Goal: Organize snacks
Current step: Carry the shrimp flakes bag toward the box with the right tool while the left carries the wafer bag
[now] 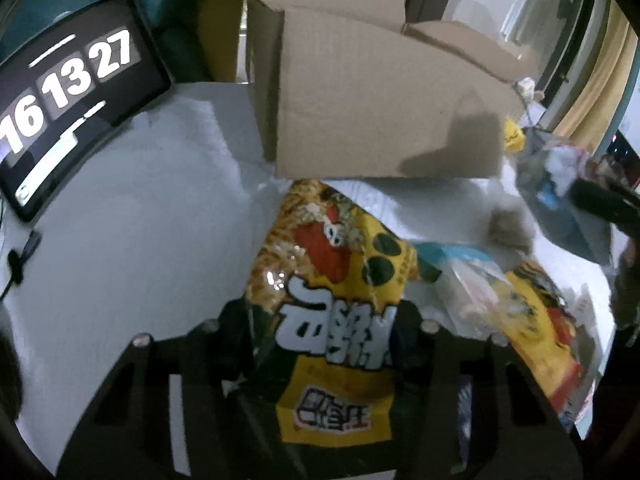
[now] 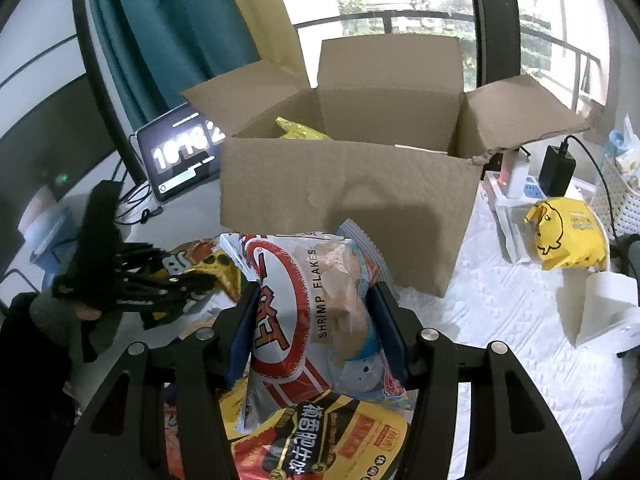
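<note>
Between the left tongs [image 1: 320,336] sits a yellow snack bag [image 1: 332,280], pads clamped on it, right tongs [image 2: 316,332] clamped on shrimp flakes bag [image 2: 316,312], cardboard box [image 2: 344,192] just ahead.

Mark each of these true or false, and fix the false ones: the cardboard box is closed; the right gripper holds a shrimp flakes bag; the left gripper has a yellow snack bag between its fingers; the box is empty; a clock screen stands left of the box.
1. The cardboard box is closed. False: its flaps stand open.
2. The right gripper holds a shrimp flakes bag. True.
3. The left gripper has a yellow snack bag between its fingers. True.
4. The box is empty. False: a yellow packet shows inside it.
5. A clock screen stands left of the box. True.
</note>
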Tool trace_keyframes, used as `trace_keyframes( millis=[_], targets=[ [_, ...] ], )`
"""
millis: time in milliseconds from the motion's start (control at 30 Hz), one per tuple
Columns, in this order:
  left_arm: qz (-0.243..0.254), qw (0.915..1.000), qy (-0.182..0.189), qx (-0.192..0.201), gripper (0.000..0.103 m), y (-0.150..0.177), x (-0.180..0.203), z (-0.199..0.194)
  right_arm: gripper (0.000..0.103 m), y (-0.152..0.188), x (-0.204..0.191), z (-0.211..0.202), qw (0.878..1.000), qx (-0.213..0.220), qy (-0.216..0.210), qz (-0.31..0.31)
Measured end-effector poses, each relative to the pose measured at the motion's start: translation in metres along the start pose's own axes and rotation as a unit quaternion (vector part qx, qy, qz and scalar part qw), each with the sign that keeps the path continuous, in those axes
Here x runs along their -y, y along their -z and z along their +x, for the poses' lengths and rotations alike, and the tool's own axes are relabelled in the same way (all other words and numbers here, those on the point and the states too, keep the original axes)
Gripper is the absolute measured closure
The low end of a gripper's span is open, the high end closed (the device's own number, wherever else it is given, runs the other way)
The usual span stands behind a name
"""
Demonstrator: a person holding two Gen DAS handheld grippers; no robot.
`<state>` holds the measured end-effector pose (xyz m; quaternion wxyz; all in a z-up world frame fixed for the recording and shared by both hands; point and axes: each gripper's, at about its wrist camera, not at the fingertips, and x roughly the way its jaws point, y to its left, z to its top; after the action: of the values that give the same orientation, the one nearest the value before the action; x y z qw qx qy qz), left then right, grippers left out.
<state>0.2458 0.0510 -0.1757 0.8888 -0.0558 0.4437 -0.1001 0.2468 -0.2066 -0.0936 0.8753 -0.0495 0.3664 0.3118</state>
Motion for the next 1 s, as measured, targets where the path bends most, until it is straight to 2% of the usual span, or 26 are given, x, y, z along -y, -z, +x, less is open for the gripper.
trace_keyframes(
  millis=[200,400,600,767,1000],
  targets=[
    [-0.019,0.9994,-0.003,0.029,0.054,0.015,-0.009,-0.040,0.045,-0.003,-0.008,-0.003,1.000,0.001,-0.003,-0.012],
    [-0.032,0.9963,-0.026,0.076,0.058,0.015,-0.016,-0.080,0.045,-0.012,-0.010,-0.010,1.000,0.013,-0.001,-0.015],
    [-0.031,0.9911,-0.033,0.125,0.060,-0.012,-0.018,-0.102,0.045,-0.025,-0.007,-0.017,0.999,0.027,0.006,-0.020],
    [-0.026,0.9878,-0.026,0.151,0.061,-0.039,-0.011,-0.110,0.045,-0.040,-0.005,-0.024,0.999,0.045,0.010,-0.026],
    [0.008,0.9835,-0.024,0.179,0.061,-0.078,0.015,-0.111,0.045,-0.067,0.008,-0.029,0.997,0.077,0.020,-0.024]
  ],
)
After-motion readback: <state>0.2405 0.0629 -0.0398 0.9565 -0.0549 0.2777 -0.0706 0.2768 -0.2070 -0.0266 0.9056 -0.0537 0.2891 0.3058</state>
